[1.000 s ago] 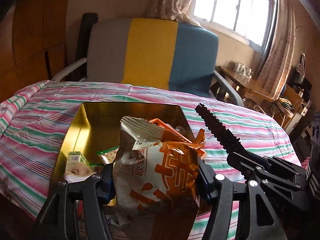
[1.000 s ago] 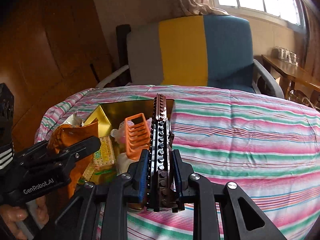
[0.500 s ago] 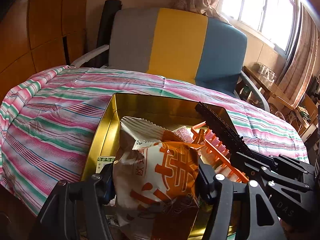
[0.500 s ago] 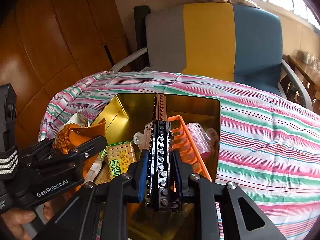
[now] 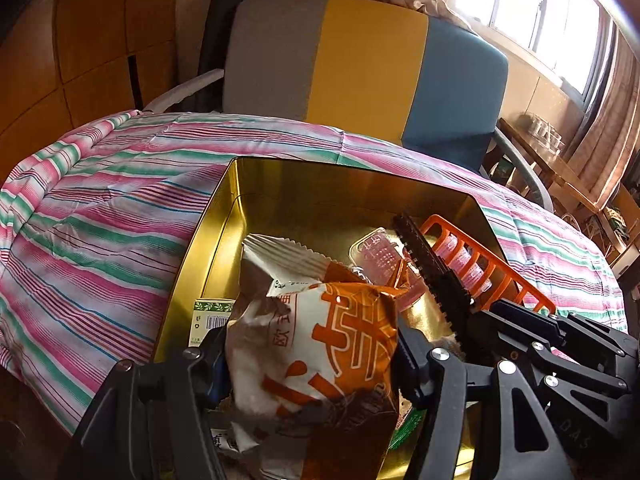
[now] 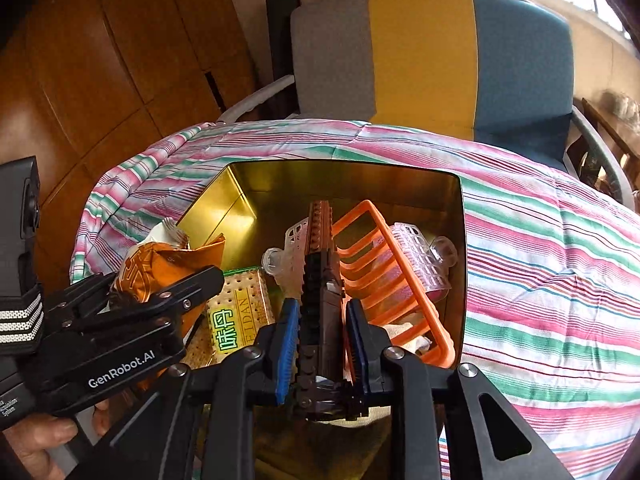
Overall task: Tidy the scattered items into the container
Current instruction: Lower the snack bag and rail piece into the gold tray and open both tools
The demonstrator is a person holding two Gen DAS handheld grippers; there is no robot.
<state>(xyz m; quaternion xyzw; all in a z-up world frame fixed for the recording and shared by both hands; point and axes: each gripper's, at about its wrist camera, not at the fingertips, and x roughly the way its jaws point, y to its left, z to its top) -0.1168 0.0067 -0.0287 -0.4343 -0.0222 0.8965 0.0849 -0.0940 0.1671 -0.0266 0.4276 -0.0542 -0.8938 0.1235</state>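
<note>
Your left gripper (image 5: 312, 354) is clamped on the orange-and-white snack bag (image 5: 316, 340), jaws spread about the bag's width, hanging over the near end of the gold tin (image 5: 240, 184). Your right gripper (image 6: 322, 336) has its blue pads (image 6: 289, 340) pinched narrow on the brown-and-black brick strip (image 6: 320, 280), pointing into the tin. Only the right view shows the cracker packet (image 6: 240, 316) and the clear pink roller (image 6: 420, 256) under the orange rack (image 6: 384, 276). The tin sits on the striped cloth (image 6: 540, 248).
</note>
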